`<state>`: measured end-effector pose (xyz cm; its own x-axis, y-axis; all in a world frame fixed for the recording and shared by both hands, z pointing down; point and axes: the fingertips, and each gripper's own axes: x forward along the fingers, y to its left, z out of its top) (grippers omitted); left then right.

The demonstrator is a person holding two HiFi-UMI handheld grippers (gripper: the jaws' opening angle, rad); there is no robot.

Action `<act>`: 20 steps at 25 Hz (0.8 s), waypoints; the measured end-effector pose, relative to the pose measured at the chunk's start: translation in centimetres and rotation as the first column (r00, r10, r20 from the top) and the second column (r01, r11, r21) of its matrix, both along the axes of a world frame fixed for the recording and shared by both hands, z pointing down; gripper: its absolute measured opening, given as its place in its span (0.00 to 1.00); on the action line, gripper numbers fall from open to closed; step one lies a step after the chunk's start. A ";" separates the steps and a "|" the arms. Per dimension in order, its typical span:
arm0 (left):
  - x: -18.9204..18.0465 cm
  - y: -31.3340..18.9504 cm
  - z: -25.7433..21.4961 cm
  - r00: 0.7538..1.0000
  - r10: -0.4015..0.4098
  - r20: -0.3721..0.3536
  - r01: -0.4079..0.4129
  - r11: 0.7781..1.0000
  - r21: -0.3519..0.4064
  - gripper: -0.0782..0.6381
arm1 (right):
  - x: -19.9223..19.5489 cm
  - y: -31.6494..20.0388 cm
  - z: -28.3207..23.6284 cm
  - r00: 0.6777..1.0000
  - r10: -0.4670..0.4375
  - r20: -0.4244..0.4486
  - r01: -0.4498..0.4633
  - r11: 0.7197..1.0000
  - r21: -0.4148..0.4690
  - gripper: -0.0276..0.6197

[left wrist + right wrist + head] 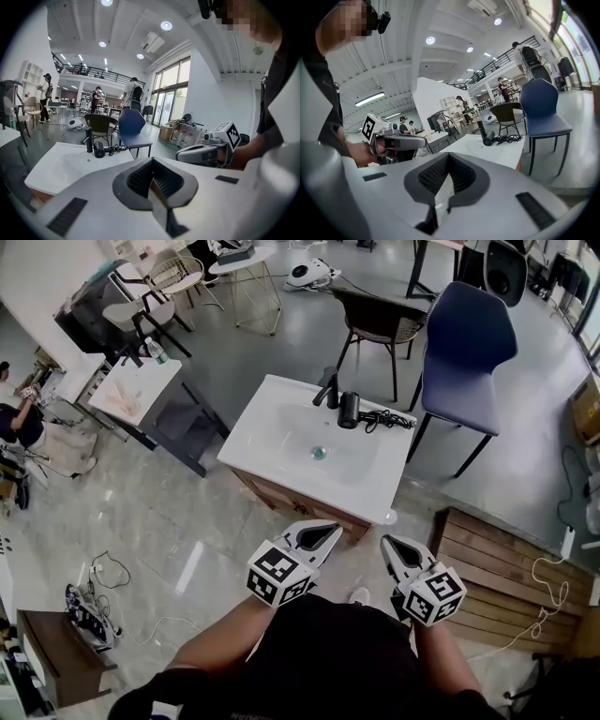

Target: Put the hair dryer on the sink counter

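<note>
The black hair dryer point(349, 410) lies on the back of the white sink counter point(272, 418), next to the black faucet point(328, 390), with its cord point(386, 418) bunched to its right. Both grippers are held in front of the counter, well short of the dryer. My left gripper point(330, 531) is shut and holds nothing. My right gripper point(387, 543) is shut and empty too. The left gripper view shows the dryer point(99, 150) far ahead, past its shut tips point(152, 180). From the right gripper point(445, 180) the dryer point(489, 138) shows on the counter point(487, 151).
A blue chair point(466, 348) and a dark chair point(380, 322) stand behind the counter. A wooden bench point(506, 577) is at the right, a low table point(141, 390) at the left. Cables lie on the floor point(108, 570). People stand far off point(133, 96).
</note>
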<state>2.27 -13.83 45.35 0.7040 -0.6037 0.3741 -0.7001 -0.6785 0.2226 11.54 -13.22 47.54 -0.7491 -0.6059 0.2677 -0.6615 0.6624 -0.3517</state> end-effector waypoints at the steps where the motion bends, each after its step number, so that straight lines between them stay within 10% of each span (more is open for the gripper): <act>1: -0.4 0.1 0.3 1.000 0.007 0.001 -0.007 1.000 -0.009 0.11 | -0.5 0.0 0.0 1.000 0.008 0.001 -0.008 1.000 -0.002 0.05; 20: -3.8 0.2 1.7 0.998 0.060 -0.020 -0.061 0.997 -0.049 0.11 | -4.2 0.3 1.1 0.998 0.046 -0.048 -0.047 0.999 -0.027 0.05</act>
